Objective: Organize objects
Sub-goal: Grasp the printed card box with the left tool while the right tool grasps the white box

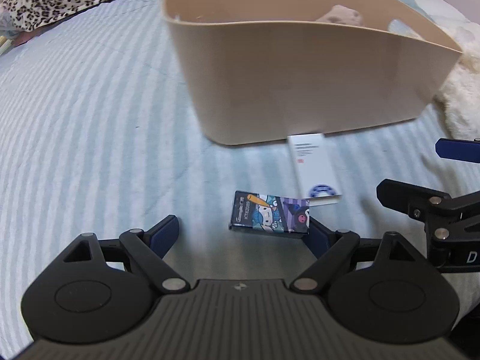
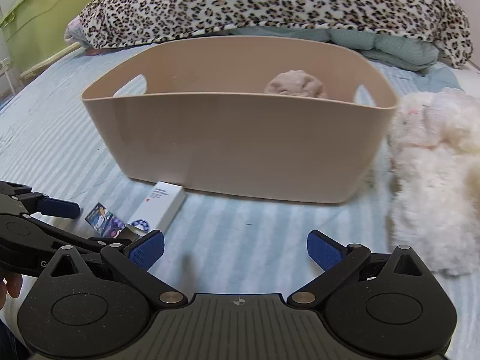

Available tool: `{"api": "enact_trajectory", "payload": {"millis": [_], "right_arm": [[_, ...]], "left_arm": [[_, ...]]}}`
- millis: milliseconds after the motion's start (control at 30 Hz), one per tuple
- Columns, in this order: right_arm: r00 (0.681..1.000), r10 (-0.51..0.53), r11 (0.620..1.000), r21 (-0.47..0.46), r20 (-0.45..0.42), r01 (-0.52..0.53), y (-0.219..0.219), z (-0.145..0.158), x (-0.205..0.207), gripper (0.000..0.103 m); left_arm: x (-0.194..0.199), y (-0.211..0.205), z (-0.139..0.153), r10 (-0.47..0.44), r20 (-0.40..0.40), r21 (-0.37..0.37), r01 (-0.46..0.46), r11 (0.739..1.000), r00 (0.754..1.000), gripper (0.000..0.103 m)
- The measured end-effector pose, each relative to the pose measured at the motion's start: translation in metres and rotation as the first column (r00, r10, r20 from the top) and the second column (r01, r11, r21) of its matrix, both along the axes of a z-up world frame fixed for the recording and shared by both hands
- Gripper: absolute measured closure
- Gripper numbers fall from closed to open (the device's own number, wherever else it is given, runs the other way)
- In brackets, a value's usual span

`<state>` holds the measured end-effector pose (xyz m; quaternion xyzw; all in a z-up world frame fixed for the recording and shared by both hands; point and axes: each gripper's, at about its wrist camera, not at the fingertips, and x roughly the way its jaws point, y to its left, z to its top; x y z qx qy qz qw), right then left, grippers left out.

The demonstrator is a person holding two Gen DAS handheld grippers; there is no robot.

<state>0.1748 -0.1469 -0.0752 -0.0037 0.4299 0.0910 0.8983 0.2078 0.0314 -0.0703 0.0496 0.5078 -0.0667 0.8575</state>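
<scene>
A beige plastic basket (image 1: 300, 90) stands on the striped bed; it also shows in the right wrist view (image 2: 240, 144), with a tan plush item (image 2: 295, 85) inside. A small cartoon-printed box (image 1: 270, 214) lies just ahead of my open left gripper (image 1: 244, 234), near its right finger, and shows in the right wrist view (image 2: 105, 220). A long white box (image 1: 313, 165) lies beyond it, one end against the basket; the right wrist view (image 2: 160, 208) shows it too. My right gripper (image 2: 235, 250) is open and empty over bare sheet. A white fluffy plush (image 2: 435, 156) lies right of the basket.
A leopard-print blanket (image 2: 270, 3) and a teal quilt (image 2: 390, 45) are piled behind the basket. A green plastic bin (image 2: 45, 21) stands off the bed at far left. The right gripper's fingers (image 1: 420, 201) sit at the right of the left wrist view.
</scene>
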Motion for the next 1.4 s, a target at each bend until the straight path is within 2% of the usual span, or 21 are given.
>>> {"api": "enact_trajectory", "payload": {"millis": [233,400,567,633,700,733,767,800,833,867,900,1033,1167,1400], "right_arm": [[0.999,0.029,0.999,0.019,-0.026,-0.028,0.027,-0.007,0.016,0.000],[0.998,0.025,0.999,0.044,-0.049,-0.023,0.035,-0.013,0.030,0.000],[0.996,0.007,0.995,0.096,-0.094,0.002,0.036,-0.020,0.046,0.001],[0.995,0.006,0.996,0.093,-0.103,0.004,0.040,-0.021,0.049,0.003],[0.994,0.013,0.998,0.057,-0.107,-0.007,0.047,-0.022,0.050,0.010],[0.994,0.021,0.999,0.037,-0.106,-0.017,0.052,-0.023,0.051,0.019],[0.994,0.027,0.999,0.024,-0.102,-0.025,0.055,-0.023,0.050,0.024],[0.995,0.028,1.000,0.006,-0.095,-0.028,0.058,-0.022,0.048,0.033],[0.996,0.033,0.999,-0.001,-0.088,-0.033,0.059,-0.021,0.046,0.049],[0.996,0.035,0.999,-0.001,-0.082,-0.035,0.059,-0.020,0.044,0.057],[0.996,0.033,0.999,-0.002,-0.078,-0.033,0.059,-0.018,0.042,0.072],[0.997,0.031,1.000,-0.002,-0.073,-0.031,0.052,-0.012,0.032,0.075],[0.998,0.027,1.000,0.009,-0.052,-0.026,0.042,0.001,0.016,0.075],[0.996,0.039,0.999,-0.010,0.081,-0.038,0.024,0.048,-0.009,0.075]], "left_arm": [[0.012,0.027,0.001,0.042,0.012,-0.001,-0.042,0.999,0.999,0.014],[0.019,0.036,0.000,0.016,0.037,0.018,-0.016,1.000,0.999,0.014],[0.027,0.049,0.002,0.024,0.038,-0.029,-0.022,0.999,0.999,0.016],[0.026,0.053,0.003,0.030,0.041,-0.041,-0.029,0.999,0.999,0.021],[0.027,0.055,0.005,0.028,0.043,-0.040,-0.026,0.999,0.999,0.026],[0.026,0.055,0.005,0.024,0.046,-0.037,-0.022,0.999,0.999,0.032],[0.026,0.055,0.005,0.019,0.048,-0.035,-0.017,0.999,0.999,0.035],[0.027,0.055,0.006,0.014,0.048,-0.035,-0.013,0.999,0.999,0.043],[0.025,0.056,0.010,0.011,0.050,-0.037,-0.009,0.999,0.999,0.050],[0.024,0.056,0.012,0.010,0.051,-0.037,-0.008,0.999,0.999,0.050],[0.024,0.057,0.012,0.012,0.053,-0.036,-0.011,0.999,0.999,0.050],[0.018,0.053,0.015,0.035,0.094,0.000,-0.036,0.999,0.995,0.051],[0.007,0.046,0.031,0.028,0.155,-0.003,-0.028,1.000,0.987,0.051],[-0.013,0.030,0.078,-0.022,0.291,-0.003,0.024,1.000,0.957,0.051]]}}
